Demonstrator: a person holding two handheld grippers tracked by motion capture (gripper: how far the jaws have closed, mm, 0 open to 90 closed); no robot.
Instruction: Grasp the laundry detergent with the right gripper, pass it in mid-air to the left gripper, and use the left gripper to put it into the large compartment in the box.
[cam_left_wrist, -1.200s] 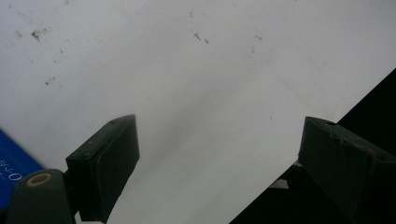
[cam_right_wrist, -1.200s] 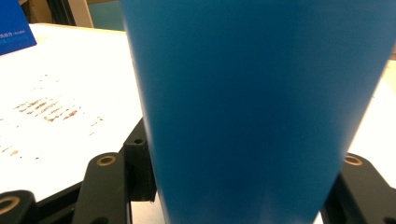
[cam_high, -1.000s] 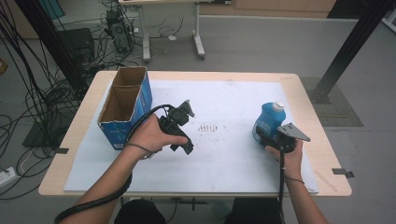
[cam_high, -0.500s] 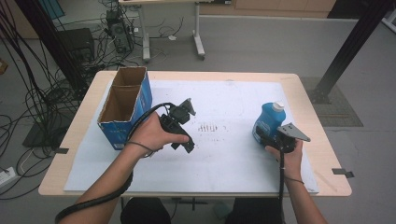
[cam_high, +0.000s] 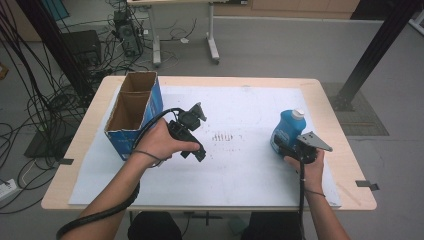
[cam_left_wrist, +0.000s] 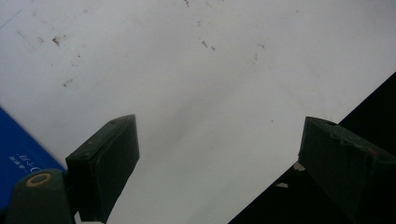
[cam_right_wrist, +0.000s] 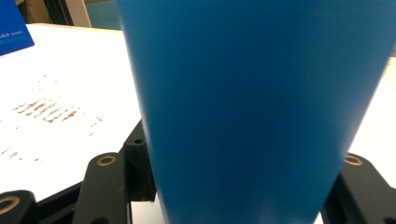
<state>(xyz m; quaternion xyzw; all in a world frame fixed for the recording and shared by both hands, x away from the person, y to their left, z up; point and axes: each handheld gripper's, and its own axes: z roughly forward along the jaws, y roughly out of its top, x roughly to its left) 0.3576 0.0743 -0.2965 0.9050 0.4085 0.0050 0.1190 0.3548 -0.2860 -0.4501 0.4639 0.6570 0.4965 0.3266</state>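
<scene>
A blue bottle (cam_high: 286, 129) with a white cap stands upright on the white sheet at the table's right side. My right gripper (cam_high: 287, 148) is shut on its lower body, held from the near side by a hand. In the right gripper view the bottle (cam_right_wrist: 257, 107) stands tight between the two black jaws. My left gripper (cam_high: 192, 134) is held in a hand over the sheet's middle left, just right of the cardboard box. Its jaws stand wide apart in the left gripper view, so the left gripper (cam_left_wrist: 219, 154) is open with nothing but white paper between them.
An open cardboard box with blue sides (cam_high: 120, 145) stands at the table's left and shows as a blue corner (cam_left_wrist: 18, 144) beside my left jaw. A white paper sheet (cam_high: 240, 170) covers most of the table, with a patch of brown marks (cam_high: 222, 136) at its middle.
</scene>
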